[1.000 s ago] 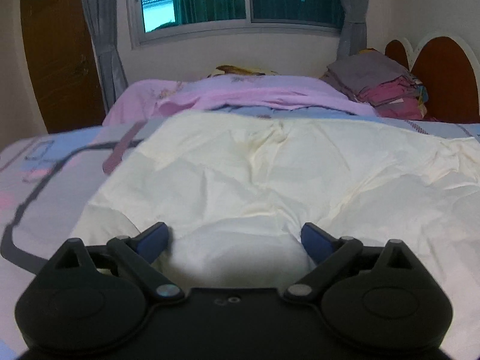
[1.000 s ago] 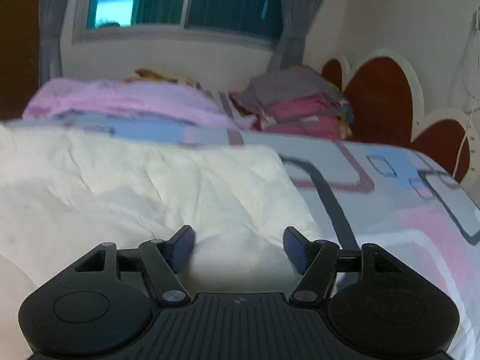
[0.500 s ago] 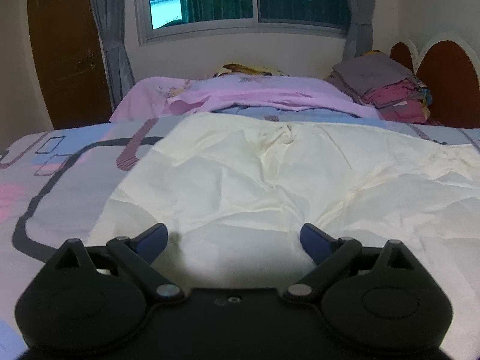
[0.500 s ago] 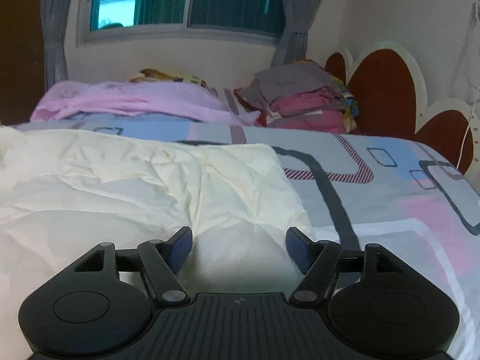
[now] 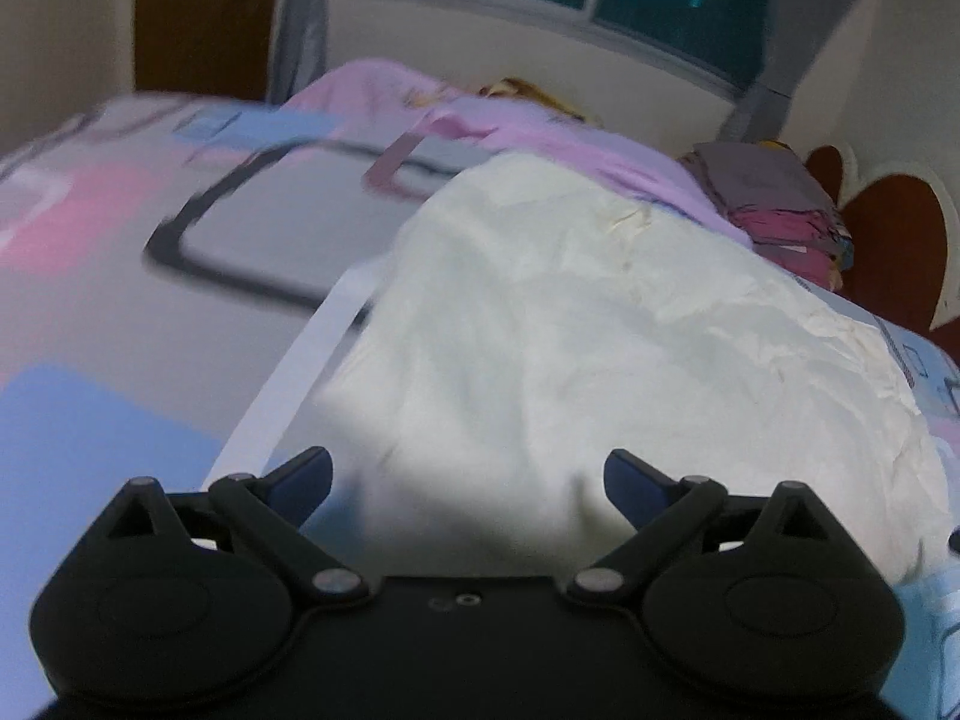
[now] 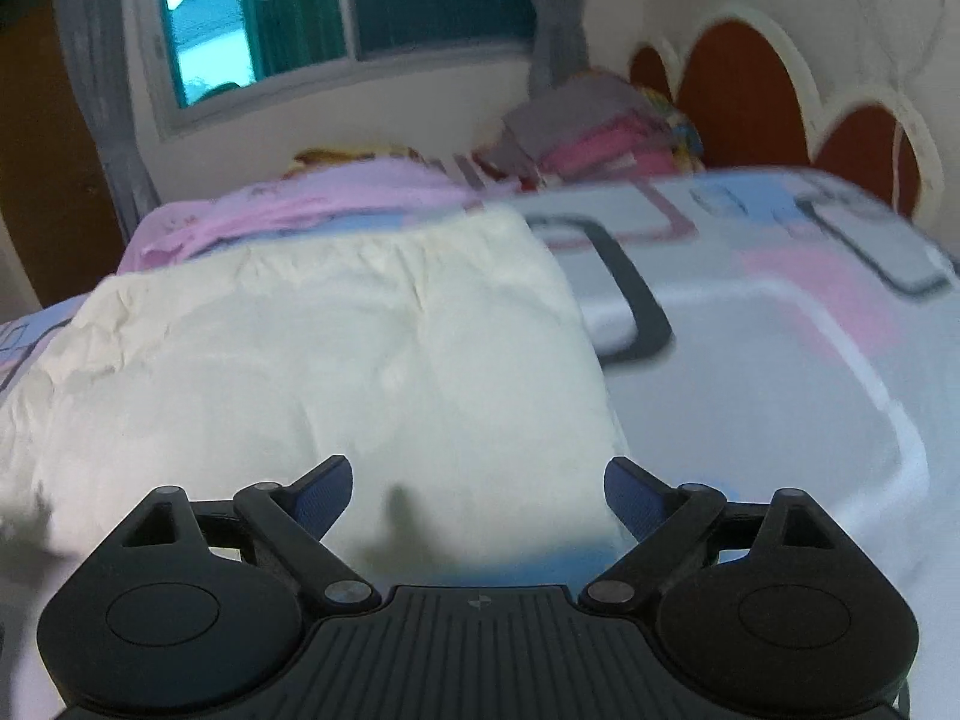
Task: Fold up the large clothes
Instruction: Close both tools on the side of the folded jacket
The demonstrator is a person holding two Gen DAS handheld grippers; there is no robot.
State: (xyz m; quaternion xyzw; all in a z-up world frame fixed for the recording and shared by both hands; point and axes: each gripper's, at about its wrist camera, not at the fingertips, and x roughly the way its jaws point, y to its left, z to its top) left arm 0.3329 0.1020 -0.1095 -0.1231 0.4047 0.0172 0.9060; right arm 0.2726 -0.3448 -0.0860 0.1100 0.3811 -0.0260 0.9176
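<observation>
Both my views have tilted and blurred since a moment ago. I'm holding my left gripper (image 5: 468, 474) and right gripper (image 6: 478, 483) spread wide, gripping nothing, over the near edge of the cream garment (image 5: 588, 324) lying on the patterned bedspread (image 6: 780, 360) (2 fingers apart on each).

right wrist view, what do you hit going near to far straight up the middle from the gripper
right gripper → cream garment → pink blanket → window
</observation>
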